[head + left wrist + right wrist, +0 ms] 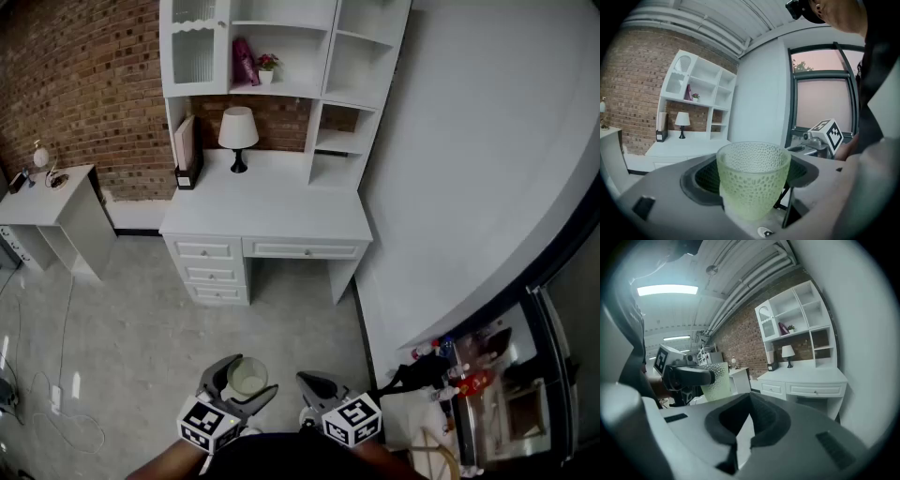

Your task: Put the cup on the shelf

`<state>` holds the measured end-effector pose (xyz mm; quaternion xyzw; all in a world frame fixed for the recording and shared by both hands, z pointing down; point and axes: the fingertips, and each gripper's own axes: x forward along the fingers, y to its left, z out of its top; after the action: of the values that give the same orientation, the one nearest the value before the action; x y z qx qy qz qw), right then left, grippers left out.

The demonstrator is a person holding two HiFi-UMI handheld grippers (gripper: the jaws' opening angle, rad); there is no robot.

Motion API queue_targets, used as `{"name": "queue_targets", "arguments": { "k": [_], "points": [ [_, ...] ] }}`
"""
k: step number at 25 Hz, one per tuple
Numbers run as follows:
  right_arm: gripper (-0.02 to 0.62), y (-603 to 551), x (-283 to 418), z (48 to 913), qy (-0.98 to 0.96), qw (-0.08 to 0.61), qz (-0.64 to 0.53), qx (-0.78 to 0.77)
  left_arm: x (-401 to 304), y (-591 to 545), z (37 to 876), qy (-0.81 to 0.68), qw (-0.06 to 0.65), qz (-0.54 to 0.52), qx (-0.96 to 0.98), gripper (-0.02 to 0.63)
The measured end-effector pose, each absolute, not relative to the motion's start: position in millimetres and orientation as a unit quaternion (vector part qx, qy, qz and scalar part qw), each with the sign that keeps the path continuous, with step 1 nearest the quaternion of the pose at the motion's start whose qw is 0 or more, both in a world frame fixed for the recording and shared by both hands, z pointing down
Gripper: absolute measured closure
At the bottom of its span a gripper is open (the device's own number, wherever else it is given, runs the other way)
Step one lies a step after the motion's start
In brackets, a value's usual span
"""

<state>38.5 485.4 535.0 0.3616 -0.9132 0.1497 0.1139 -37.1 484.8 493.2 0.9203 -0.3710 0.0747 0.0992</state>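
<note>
While standing well back from the white desk hutch point(281, 89), carrying a pale green dimpled glass cup point(753, 178) upright in the left gripper point(246, 382). Spreading the jaws wide around the cup's body, dark pads point(702, 176) pressing on opposite sides below the rim, mouth facing up and apparently empty. Holding the right gripper point(317, 386) just alongside, jaws pinched together on nothing.

Judging the cup to be stiff, fairly light and breakable. Looking like glass, so probably hard and somewhat slick under the pads, though likely gaining a little purchase from the pebbled surface. Tapering toward the foot, so possibly tending to creep upward out of a squeeze placed too low. Seeming best taken where it is being taken now: across the full belly, two opposite sides, seated deep between the jaws, never by the thin rim. Calling for firm but not crushing pressure, and for staying level on the way.

Seeing open compartments ahead in the hutch, one already occupied by a pink object point(246, 61) and a small potted plant point(267, 66), with a table lamp point(238, 129) on the desktop below. Expecting the main risks to be clipping a shelf edge with the glass or releasing before the foot is resting flat.
</note>
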Motion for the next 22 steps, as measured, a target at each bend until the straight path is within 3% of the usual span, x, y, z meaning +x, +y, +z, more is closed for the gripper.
{"name": "queue_targets", "arguments": {
  "k": [22],
  "points": [
    [0.591,481.5,-8.5,536.6,-0.914,0.108,0.157,0.359,-82.5,481.2,494.7,-0.377,0.100,0.066,0.918,0.215]
  ]
}}
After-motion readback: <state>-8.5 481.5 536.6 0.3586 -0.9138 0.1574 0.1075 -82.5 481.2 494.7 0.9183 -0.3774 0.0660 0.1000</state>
